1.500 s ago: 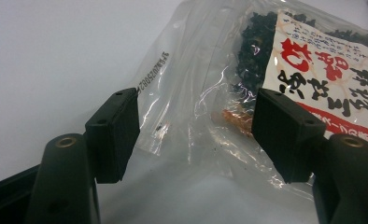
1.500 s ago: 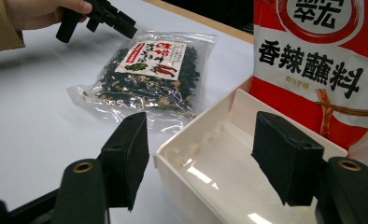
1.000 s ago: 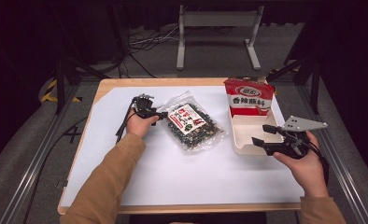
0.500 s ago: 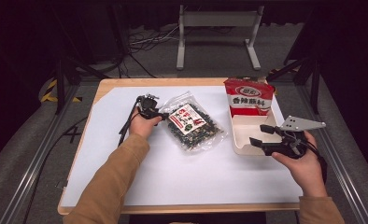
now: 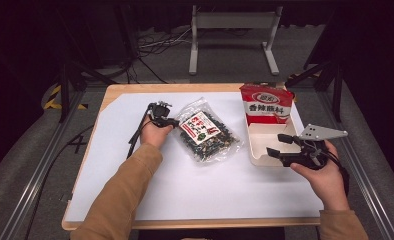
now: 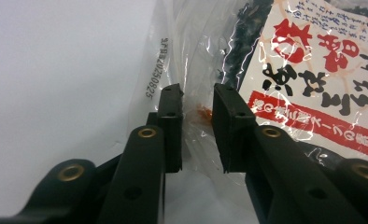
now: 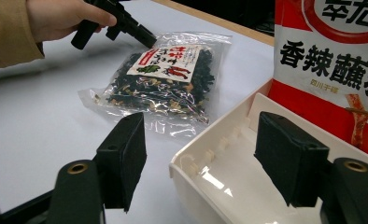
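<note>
A clear bag of dark dried vegetables (image 5: 205,134) with a white and red label lies flat on the white table top. My left gripper (image 5: 172,122) is at its upper left corner. In the left gripper view the jaws (image 6: 196,98) have just been closing around the bag's crinkled clear edge (image 6: 191,70), with a narrow gap still between the pads. My right gripper (image 5: 277,145) stands open over the near left corner of a white tray (image 5: 257,160). Its own view shows the wide jaws (image 7: 201,149) straddling the tray rim (image 7: 205,158), with the bag (image 7: 168,74) and left gripper (image 7: 147,39) beyond.
A red snack bag (image 5: 266,104) stands upright at the far end of the tray, also close on the right in the right gripper view (image 7: 331,60). The wooden table edge (image 5: 185,222) runs along the front. A metal stand (image 5: 232,30) sits on the floor behind.
The left gripper has edged slightly toward the bag's corner. The right hand has shifted a touch to the left over the tray.
</note>
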A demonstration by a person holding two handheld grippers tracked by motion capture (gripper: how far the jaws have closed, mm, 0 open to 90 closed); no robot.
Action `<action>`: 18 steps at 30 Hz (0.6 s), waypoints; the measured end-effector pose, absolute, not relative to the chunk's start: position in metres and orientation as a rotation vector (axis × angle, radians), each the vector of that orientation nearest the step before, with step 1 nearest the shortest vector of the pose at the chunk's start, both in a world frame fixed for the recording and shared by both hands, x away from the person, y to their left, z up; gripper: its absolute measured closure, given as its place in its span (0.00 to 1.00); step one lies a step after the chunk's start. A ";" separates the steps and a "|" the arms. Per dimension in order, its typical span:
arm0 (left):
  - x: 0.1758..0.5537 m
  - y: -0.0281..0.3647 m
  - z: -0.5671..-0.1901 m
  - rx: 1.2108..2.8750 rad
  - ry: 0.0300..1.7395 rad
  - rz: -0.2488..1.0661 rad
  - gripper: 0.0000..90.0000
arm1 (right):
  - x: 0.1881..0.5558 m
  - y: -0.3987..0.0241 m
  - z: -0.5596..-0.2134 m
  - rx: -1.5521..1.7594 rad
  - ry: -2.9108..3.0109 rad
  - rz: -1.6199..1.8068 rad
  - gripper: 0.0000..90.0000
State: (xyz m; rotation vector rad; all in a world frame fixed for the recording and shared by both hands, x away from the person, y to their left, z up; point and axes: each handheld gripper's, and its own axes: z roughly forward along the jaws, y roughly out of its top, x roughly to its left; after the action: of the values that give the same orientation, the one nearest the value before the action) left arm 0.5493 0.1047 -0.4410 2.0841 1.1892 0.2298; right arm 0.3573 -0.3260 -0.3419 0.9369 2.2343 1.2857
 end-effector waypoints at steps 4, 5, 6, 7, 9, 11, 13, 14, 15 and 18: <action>0.548 0.103 -0.440 2.086 1.189 0.249 0.89 | 0.357 -0.327 -0.342 0.940 2.231 1.288 0.37; 0.549 0.103 -0.440 2.080 1.192 0.241 0.91 | 0.357 -0.327 -0.342 0.941 2.231 1.287 0.37; 0.549 0.104 -0.440 2.078 1.194 0.242 0.92 | 0.357 -0.327 -0.342 0.941 2.233 1.286 0.37; 0.549 0.104 -0.440 2.077 1.196 0.237 0.93 | 0.357 -0.327 -0.342 0.940 2.233 1.286 0.37; 0.550 0.106 -0.439 2.069 1.197 0.218 0.94 | 0.357 -0.327 -0.343 0.939 2.235 1.284 0.37; 0.550 0.107 -0.438 2.063 1.193 0.211 0.96 | 0.358 -0.328 -0.343 0.941 2.236 1.284 0.37; 0.549 0.108 -0.436 2.058 1.186 0.213 0.97 | 0.357 -0.328 -0.343 0.947 2.234 1.282 0.37; 0.549 0.109 -0.434 2.054 1.186 0.208 0.97 | 0.357 -0.329 -0.343 0.946 2.233 1.284 0.37; 0.548 0.110 -0.433 2.053 1.176 0.208 0.97 | 0.357 -0.329 -0.343 0.946 2.231 1.285 0.37; 0.545 0.113 -0.424 2.033 1.150 0.208 0.98 | 0.357 -0.330 -0.342 0.945 2.224 1.289 0.37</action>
State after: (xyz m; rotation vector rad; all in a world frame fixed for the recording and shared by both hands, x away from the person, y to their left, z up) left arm 0.5446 0.1129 -0.4237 2.0334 1.1505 0.2084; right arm 0.3565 -0.3302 -0.3424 0.9448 2.2243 1.2887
